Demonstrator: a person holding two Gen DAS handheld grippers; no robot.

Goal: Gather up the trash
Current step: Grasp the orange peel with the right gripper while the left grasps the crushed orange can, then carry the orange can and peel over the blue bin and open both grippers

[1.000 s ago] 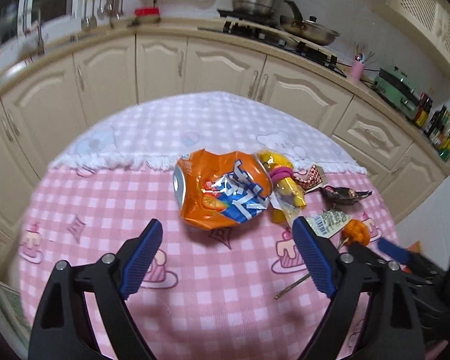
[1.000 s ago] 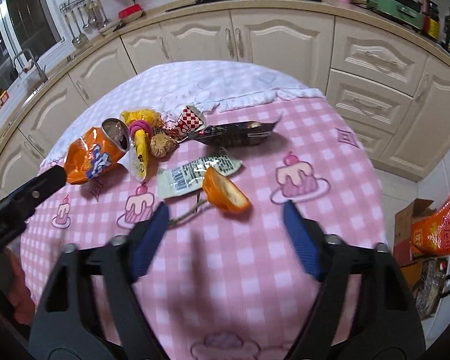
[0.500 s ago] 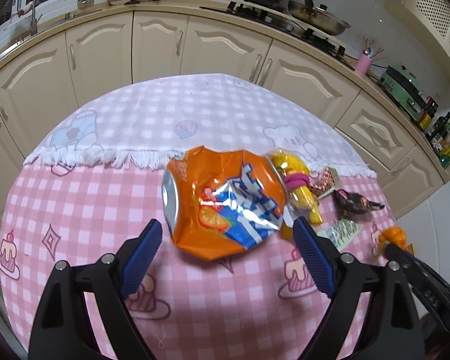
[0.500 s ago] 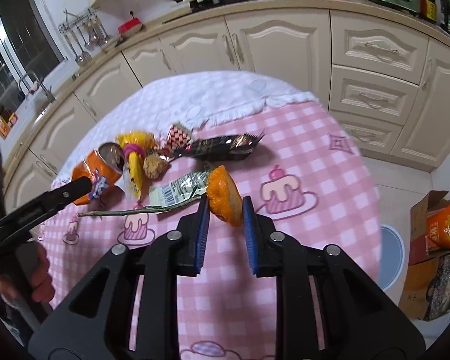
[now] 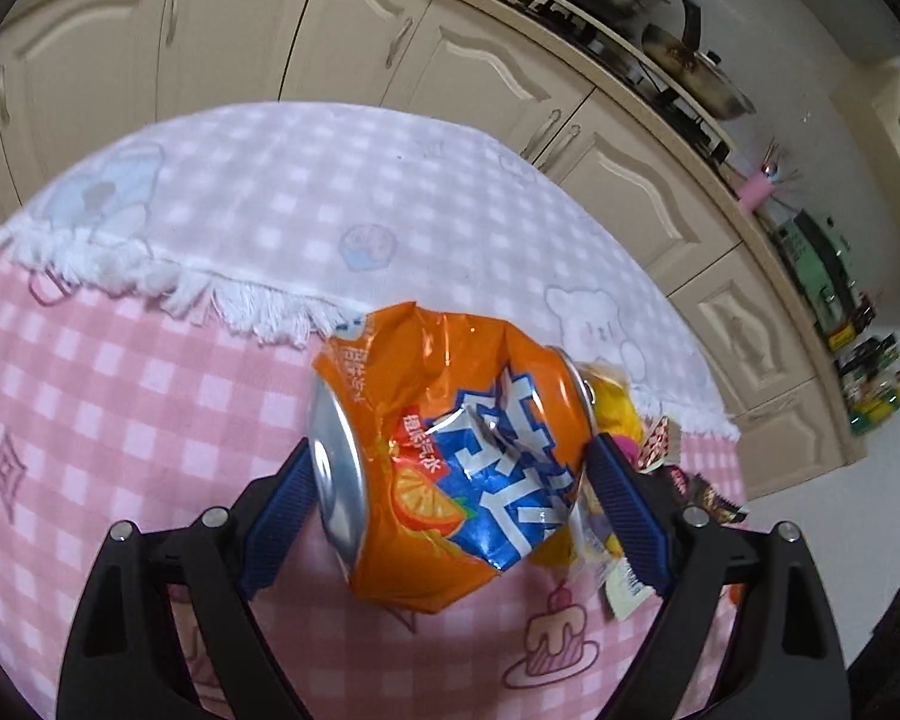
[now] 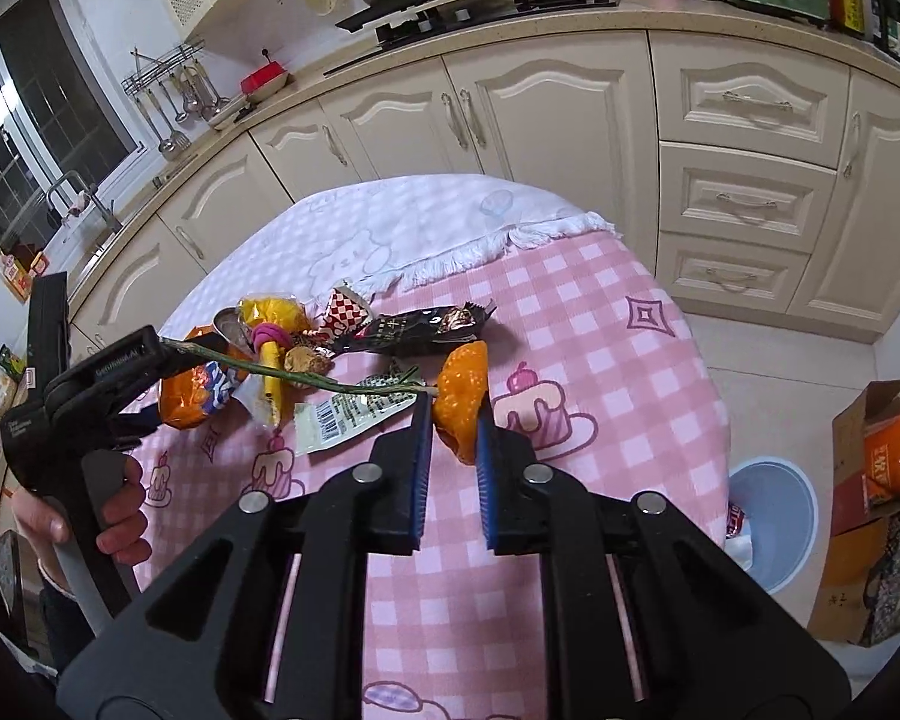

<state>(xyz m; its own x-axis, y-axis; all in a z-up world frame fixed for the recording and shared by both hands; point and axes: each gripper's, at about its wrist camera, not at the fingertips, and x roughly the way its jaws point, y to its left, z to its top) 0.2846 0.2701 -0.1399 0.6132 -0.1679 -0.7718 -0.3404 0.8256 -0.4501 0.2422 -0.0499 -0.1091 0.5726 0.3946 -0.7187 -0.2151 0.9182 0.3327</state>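
A crushed orange soda can [image 5: 450, 456] lies on the pink checked tablecloth [image 5: 120, 396]. My left gripper [image 5: 450, 468] has its blue pads against both ends of the can, shut on it. The can also shows in the right wrist view [image 6: 201, 390], with the left gripper [image 6: 114, 372] on it. My right gripper [image 6: 453, 414] is shut on an orange peel [image 6: 463, 396] with a long green stem [image 6: 282, 375], held above the table. A yellow wrapper [image 6: 273, 336], a dark wrapper [image 6: 426, 330], a red checked scrap [image 6: 348, 312] and a barcode wrapper [image 6: 348, 420] lie between.
A blue bin [image 6: 774, 516] stands on the floor right of the table. A cardboard box [image 6: 864, 456] with an orange bag stands beyond it. Cream kitchen cabinets [image 6: 570, 114] run behind the table. A white fringed cloth [image 5: 330, 204] covers the table's far half.
My left gripper moved forward and closed on the can. My right gripper closed on the orange peel and lifted it with its stem off the table.
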